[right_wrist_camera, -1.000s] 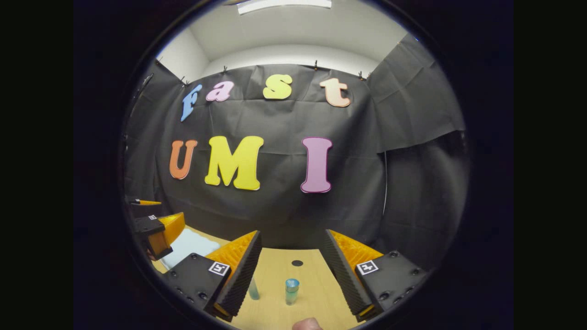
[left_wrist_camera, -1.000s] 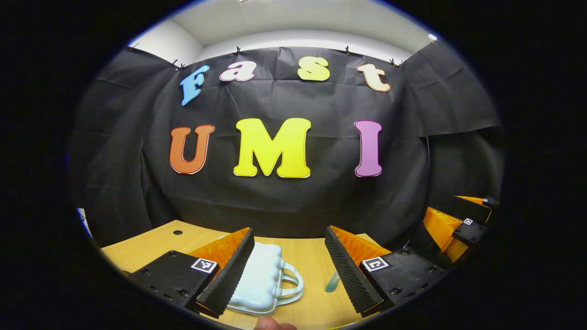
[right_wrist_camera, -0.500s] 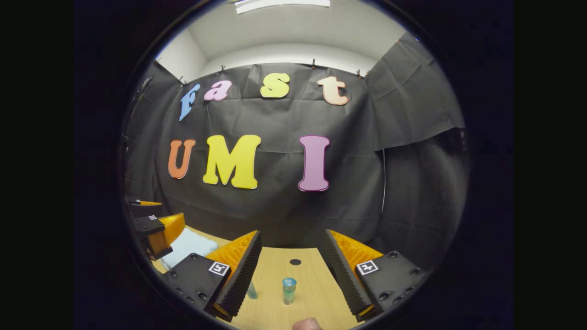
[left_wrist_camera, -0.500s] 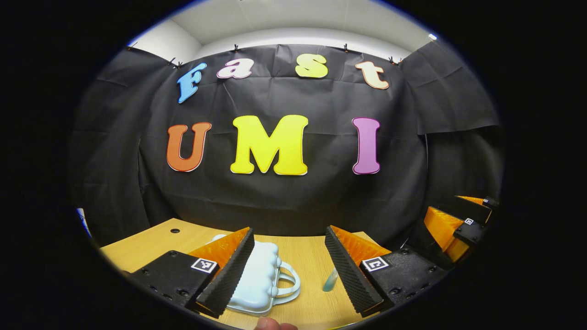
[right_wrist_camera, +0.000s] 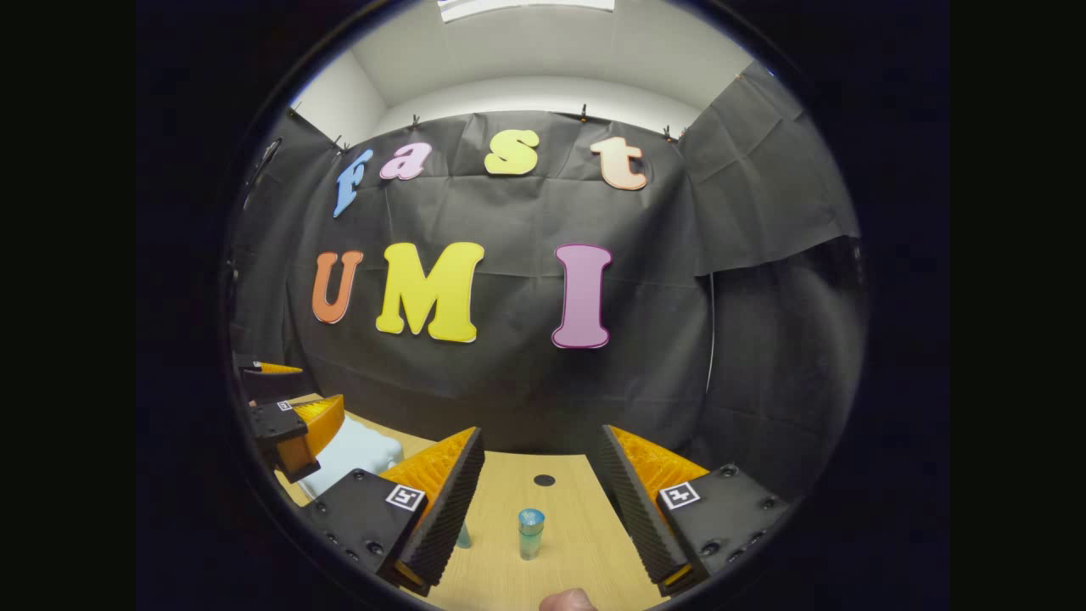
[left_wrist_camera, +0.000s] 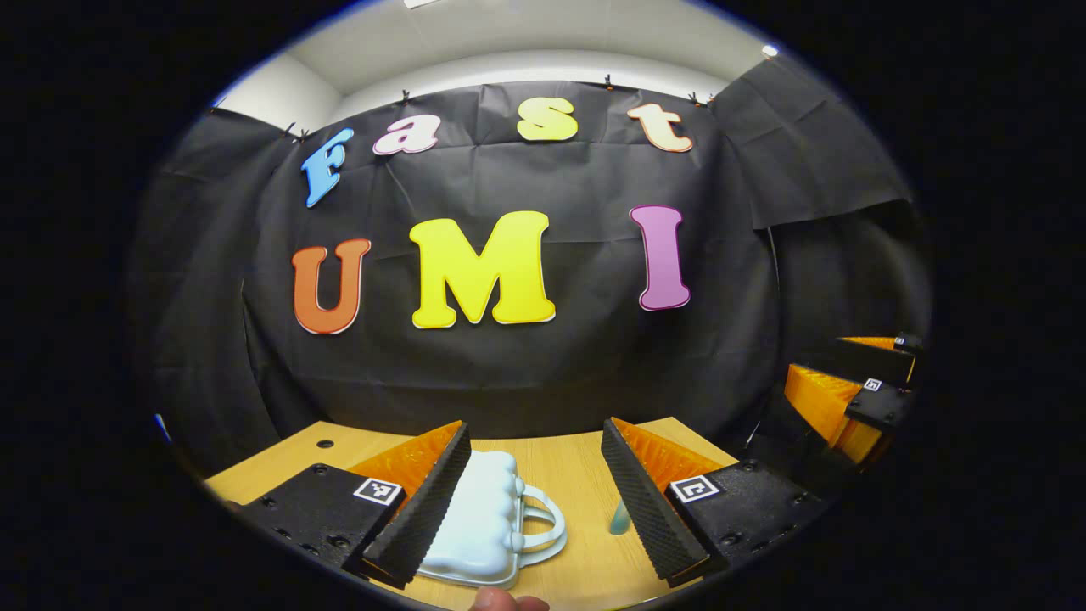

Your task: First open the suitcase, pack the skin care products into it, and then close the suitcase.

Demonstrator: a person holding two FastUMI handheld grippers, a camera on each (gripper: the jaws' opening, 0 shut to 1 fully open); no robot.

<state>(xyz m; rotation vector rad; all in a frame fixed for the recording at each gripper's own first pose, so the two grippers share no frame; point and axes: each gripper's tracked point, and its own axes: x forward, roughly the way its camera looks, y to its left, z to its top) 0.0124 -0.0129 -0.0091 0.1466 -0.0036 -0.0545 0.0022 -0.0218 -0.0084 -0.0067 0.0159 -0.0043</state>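
A small pale blue suitcase [left_wrist_camera: 479, 522] with a looped handle lies shut on the wooden table [left_wrist_camera: 577, 475], partly behind the left finger of my left gripper [left_wrist_camera: 534, 496], which is open above it. A teal skin care bottle [left_wrist_camera: 619, 518] peeks out beside that gripper's right finger. In the right gripper view a blue-capped bottle [right_wrist_camera: 530, 533] stands upright between the fingers of my open right gripper [right_wrist_camera: 539, 501], farther out on the table. Another teal bottle [right_wrist_camera: 463, 536] shows at its left finger. The suitcase [right_wrist_camera: 352, 454] lies at the left there, behind the left gripper [right_wrist_camera: 284, 416].
The right gripper [left_wrist_camera: 848, 399] hangs at the right edge of the left gripper view. The table has a cable hole [right_wrist_camera: 544, 480] near the back and another hole [left_wrist_camera: 324, 444] at the far left. Black cloth walls close the table's back and sides.
The left gripper's view has swung slightly, so the wall and the right gripper sit higher now. The right gripper has crept forward a little; the bottle sits slightly higher in its view.
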